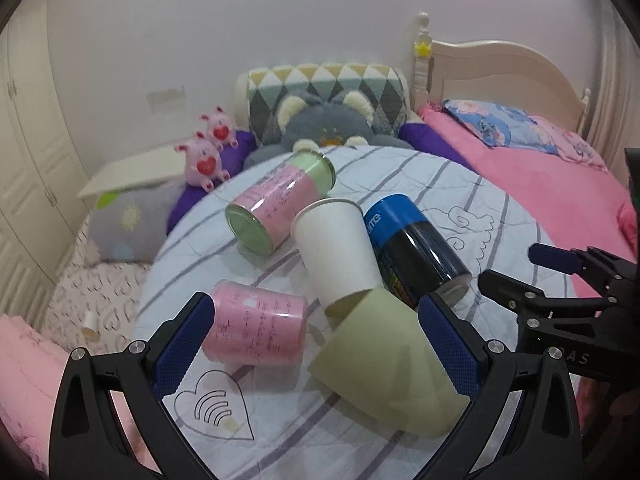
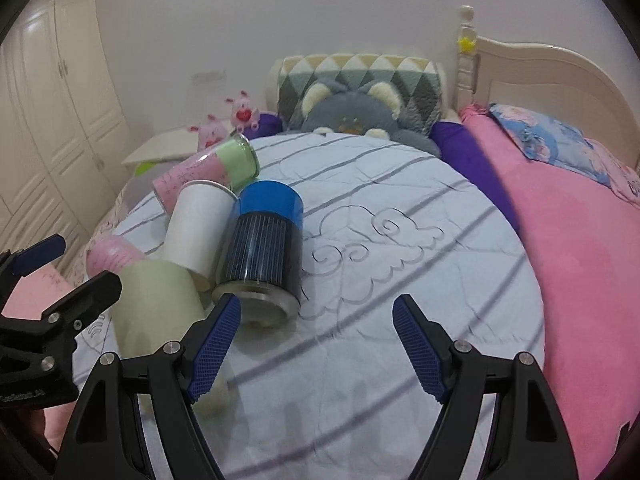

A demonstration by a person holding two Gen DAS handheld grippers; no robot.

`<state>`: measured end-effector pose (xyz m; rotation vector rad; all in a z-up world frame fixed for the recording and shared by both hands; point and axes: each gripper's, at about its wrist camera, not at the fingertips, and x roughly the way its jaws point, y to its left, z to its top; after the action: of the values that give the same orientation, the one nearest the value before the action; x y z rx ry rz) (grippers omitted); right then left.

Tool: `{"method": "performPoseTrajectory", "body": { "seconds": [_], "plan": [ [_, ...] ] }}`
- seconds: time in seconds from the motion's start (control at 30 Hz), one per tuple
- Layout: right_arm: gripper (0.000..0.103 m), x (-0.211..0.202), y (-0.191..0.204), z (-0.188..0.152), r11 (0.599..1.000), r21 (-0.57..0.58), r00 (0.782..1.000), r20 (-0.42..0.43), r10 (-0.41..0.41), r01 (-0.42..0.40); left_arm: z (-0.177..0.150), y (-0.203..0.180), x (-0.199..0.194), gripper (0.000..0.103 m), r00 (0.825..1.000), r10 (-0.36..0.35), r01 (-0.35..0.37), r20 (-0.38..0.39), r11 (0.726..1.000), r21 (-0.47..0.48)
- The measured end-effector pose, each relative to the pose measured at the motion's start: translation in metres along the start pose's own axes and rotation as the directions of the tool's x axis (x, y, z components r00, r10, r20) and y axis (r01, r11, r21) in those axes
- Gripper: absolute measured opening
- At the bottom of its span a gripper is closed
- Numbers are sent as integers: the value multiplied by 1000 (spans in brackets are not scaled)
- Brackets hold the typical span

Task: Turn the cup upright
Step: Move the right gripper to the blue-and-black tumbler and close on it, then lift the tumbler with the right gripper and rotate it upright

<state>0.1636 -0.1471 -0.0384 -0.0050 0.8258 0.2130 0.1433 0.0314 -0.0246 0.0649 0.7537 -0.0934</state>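
Observation:
Several cups lie on their sides on a round striped quilt (image 1: 400, 176). A white paper cup (image 1: 338, 248) lies in the middle, also in the right wrist view (image 2: 196, 228). A pale green cup (image 1: 384, 360) lies nearest, partly between my left gripper's fingers, seen too in the right wrist view (image 2: 160, 312). A pink cup (image 1: 256, 326) lies by the left finger. A blue-and-black can (image 1: 412, 248) and a pink-green jar (image 1: 280, 204) lie alongside. My left gripper (image 1: 316, 344) is open. My right gripper (image 2: 318, 350) is open and empty, just right of the can (image 2: 260, 256).
A grey plush toy (image 1: 324, 128) and a patterned cushion (image 1: 320, 80) sit behind the quilt. Pink pig toys (image 1: 204, 152) stand at the left. A pink bedspread (image 1: 540, 184) and headboard (image 1: 500, 68) lie to the right. Wardrobe doors (image 2: 52, 100) line the left wall.

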Motion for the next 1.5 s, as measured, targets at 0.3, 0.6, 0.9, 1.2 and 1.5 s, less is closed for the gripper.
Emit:
{"method": "performPoseTrajectory", "body": {
  "seconds": [0.3, 0.6, 0.9, 1.2, 1.5],
  "plan": [
    [80, 46, 12, 44, 993, -54, 982, -164, 95, -105, 22, 28, 35, 103, 995, 32, -37, -96, 998, -42],
    [80, 94, 23, 62, 981, -71, 913, -383, 139, -179, 29, 46, 56, 103, 985, 61, -67, -158, 997, -33],
    [73, 128, 37, 55, 969, -95, 843, -517, 149, -229, 27, 54, 64, 103, 980, 61, -69, -189, 997, -34],
    [72, 125, 37, 56, 975, -108, 843, -527, 110, -194, 25, 54, 63, 103, 979, 57, -63, -197, 998, -29],
    [72, 115, 28, 58, 976, -79, 832, -540, 131, -205, 26, 44, 46, 103, 985, 44, -49, -167, 998, -26]
  ]
}}
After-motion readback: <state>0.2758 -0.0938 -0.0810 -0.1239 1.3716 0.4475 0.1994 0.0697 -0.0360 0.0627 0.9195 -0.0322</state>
